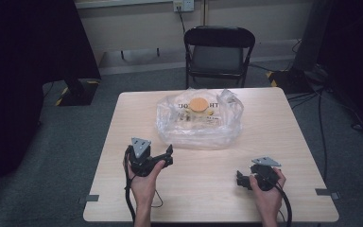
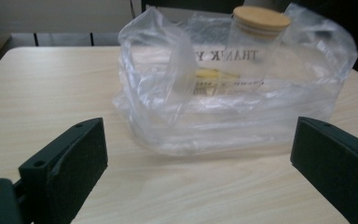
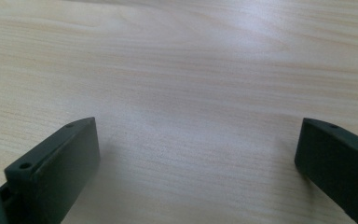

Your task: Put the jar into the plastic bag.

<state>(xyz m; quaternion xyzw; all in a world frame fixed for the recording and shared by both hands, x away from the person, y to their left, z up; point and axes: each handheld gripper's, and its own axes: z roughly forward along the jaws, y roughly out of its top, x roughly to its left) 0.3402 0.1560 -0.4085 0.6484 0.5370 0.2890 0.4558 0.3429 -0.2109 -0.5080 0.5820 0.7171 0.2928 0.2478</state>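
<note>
1. Start of the job, as I read it from my station: the clear plastic bag (image 1: 199, 122) sits on the far half of the surface (image 1: 123, 142), untouched, with the glass jar (image 2: 251, 56) standing upright inside it under its cork lid (image 1: 199, 104).

2. My left claw (image 1: 169, 152) hovers just short of the bag's near left corner, jaws spread wide and holding nothing. In the left gripper view the bag fills the gap ahead of those jaws, with bare wood between them and the plastic.

3. My right claw (image 1: 240, 178) sits well back from the bag, toward the near right part of the surface, jaws equally wide and empty. The right gripper view looks down on plain wood grain between its two black jaws.

4. Done so far, by my judgement: nothing on the bag itself. Its mouth looks loosely gathered around the jar, printed lettering shows through the plastic, and something yellow lies inside beside the jar that I cannot identify.

5. Left to do, as I judge it: close the left claw on the bag's edge, bring the right claw forward, and work the jar out of the bag. All of that is ahead of me.

6. Beyond the bag, a black folding chair (image 1: 219, 49) stands on the floor.
</note>
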